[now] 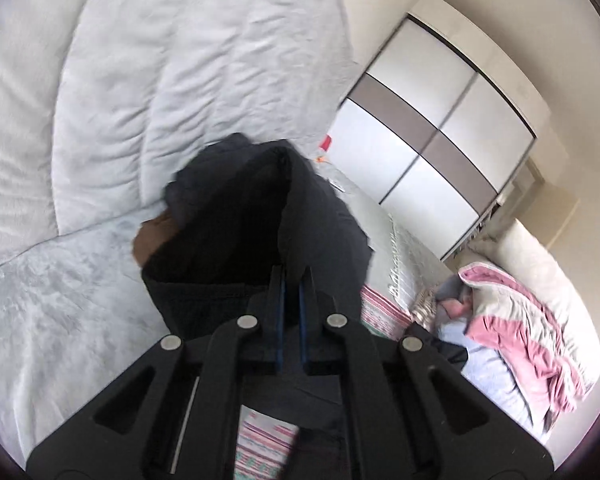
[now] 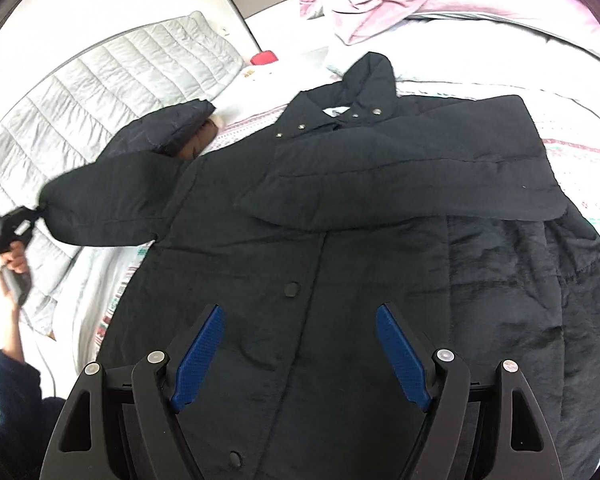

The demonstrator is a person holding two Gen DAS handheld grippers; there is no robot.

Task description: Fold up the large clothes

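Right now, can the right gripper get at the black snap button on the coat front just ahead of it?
Probably yes. The right gripper hangs open over the coat, and the snap button lies bare just ahead of its fingers, nothing covering it. The folded sleeve lies farther up.

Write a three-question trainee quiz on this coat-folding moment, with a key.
1. True or false: the right gripper is shut on the black coat.
2. Which part of the coat does the left gripper pinch? A collar B sleeve C hem
3. Fill in: the other sleeve lies folded across the coat's ____.

Key: 1 false, its jaws stand open above the coat; 2 B; 3 chest.
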